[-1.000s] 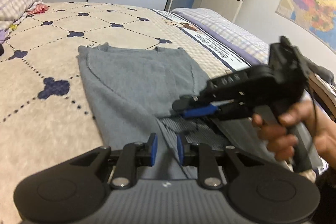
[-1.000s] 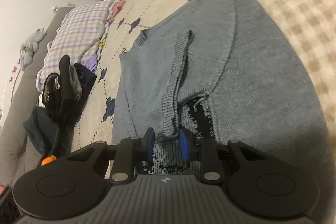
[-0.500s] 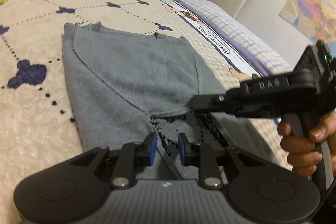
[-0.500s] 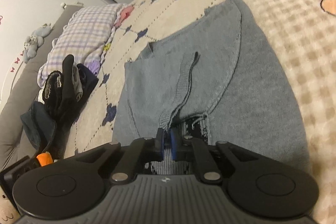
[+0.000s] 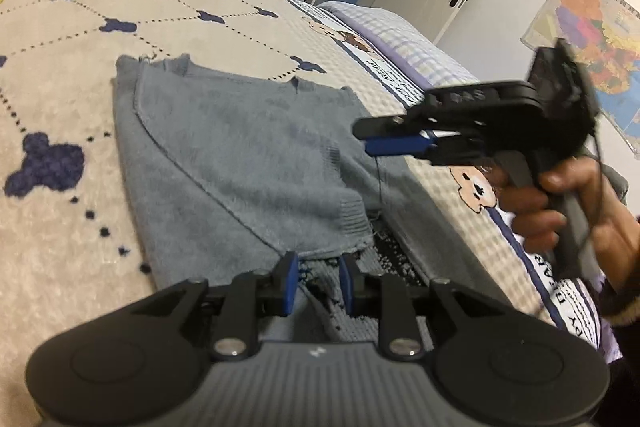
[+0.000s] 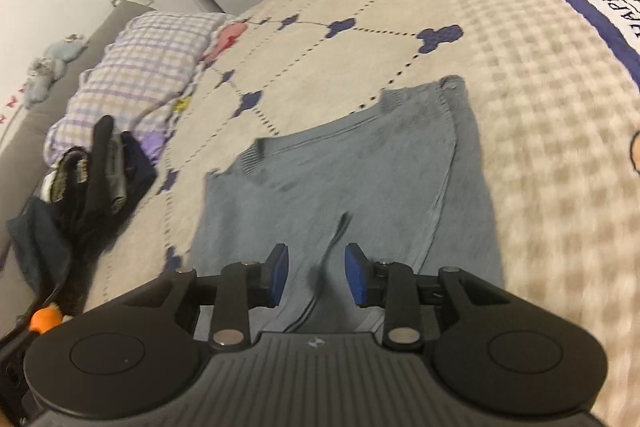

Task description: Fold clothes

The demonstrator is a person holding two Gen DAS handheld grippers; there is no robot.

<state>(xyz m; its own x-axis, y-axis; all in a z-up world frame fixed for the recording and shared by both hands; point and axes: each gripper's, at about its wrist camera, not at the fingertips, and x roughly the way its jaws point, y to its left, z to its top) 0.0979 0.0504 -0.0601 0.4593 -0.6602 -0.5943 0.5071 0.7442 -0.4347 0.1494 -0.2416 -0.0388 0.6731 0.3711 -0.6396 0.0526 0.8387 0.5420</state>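
A: Left gripper [image 5: 316,281]?
B: Low over the near edge of the grey sweater [image 5: 240,163], jaws narrow, nothing pinched that I can see.
A: Right gripper [image 6: 318,277]?
B: Jaws opening, pads clear of the knit; a fold ridge runs up between them. A hand [image 5: 568,203] holds it above the sweater.
A: Sweater position?
B: Flat on the beige bedspread [image 6: 540,147], sleeve folded in. Dark clothes pile [image 6: 84,179] left, checked pillow [image 6: 148,67] beyond.

A checked pillow [image 6: 148,67] is lying at the quilt's [image 6: 520,107] far left corner. Dark clothes [image 6: 92,167] are sitting just below the pillow.
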